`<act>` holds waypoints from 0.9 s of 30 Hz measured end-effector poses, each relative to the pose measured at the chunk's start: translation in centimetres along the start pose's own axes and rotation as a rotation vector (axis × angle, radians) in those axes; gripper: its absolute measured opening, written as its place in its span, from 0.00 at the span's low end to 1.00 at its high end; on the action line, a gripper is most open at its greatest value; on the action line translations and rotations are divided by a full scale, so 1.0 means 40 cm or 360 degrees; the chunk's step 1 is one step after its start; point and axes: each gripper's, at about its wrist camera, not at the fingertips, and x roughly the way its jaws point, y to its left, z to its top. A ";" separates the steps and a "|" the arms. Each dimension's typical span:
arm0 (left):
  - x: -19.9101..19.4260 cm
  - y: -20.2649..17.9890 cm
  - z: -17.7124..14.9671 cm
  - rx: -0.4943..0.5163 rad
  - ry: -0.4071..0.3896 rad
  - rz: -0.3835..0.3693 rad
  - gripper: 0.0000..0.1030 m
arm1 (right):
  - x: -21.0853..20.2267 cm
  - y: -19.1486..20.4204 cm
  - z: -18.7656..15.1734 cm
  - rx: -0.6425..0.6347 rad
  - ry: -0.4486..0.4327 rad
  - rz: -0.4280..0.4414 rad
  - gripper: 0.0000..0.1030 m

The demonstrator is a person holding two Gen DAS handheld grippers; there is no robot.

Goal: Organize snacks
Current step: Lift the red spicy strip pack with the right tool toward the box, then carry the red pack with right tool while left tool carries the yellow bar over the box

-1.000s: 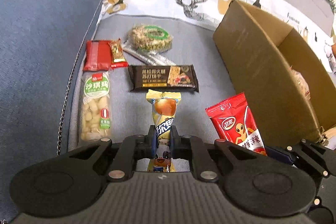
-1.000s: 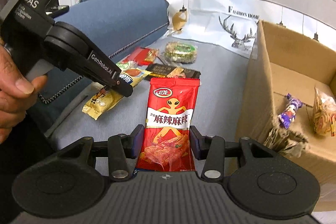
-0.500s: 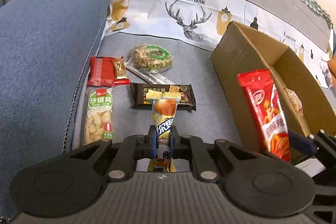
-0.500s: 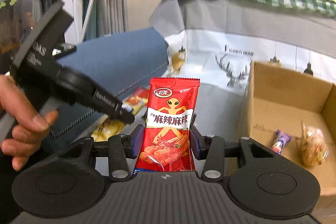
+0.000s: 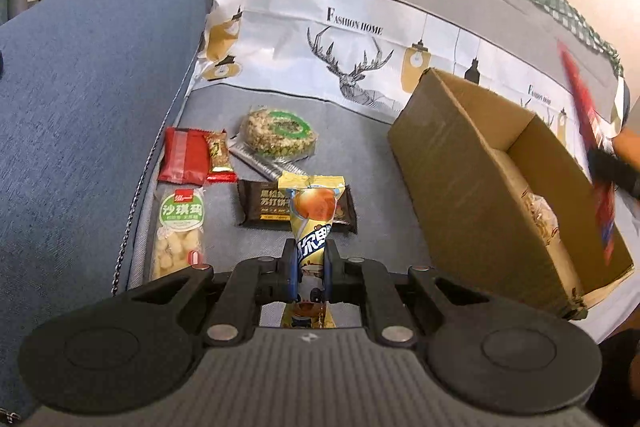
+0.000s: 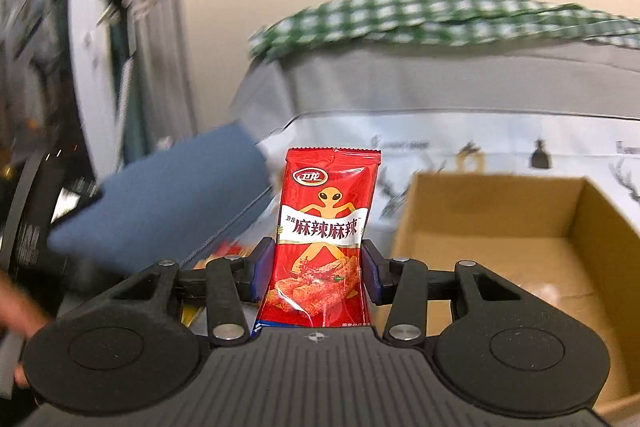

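My left gripper (image 5: 311,259) is shut on a yellow snack packet (image 5: 313,211) and holds it above the grey sofa seat, left of an open cardboard box (image 5: 460,179). My right gripper (image 6: 316,267) is shut on a red spicy-strip packet (image 6: 324,227), held upright and high at the box's (image 6: 492,223) left side. That red packet also shows in the left wrist view (image 5: 592,155), over the box's far right. A bagged snack (image 5: 540,215) lies inside the box.
On the seat lie a dark cracker bar (image 5: 260,207), a round green-labelled cake (image 5: 280,131), a clear packet with a green label (image 5: 180,231), a red packet (image 5: 184,155) and a small red-gold candy (image 5: 218,157). A blue armrest (image 5: 80,107) rises at left.
Both grippers have risen with their packets. The right gripper has carried the red packet up and rightward over the box. The left gripper has lifted the yellow packet off the seat.
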 end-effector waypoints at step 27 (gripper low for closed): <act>-0.018 -0.208 0.087 0.0057 -0.0341 -0.0341 0.12 | -0.069 -0.300 0.051 0.0133 -0.0035 -0.0392 0.45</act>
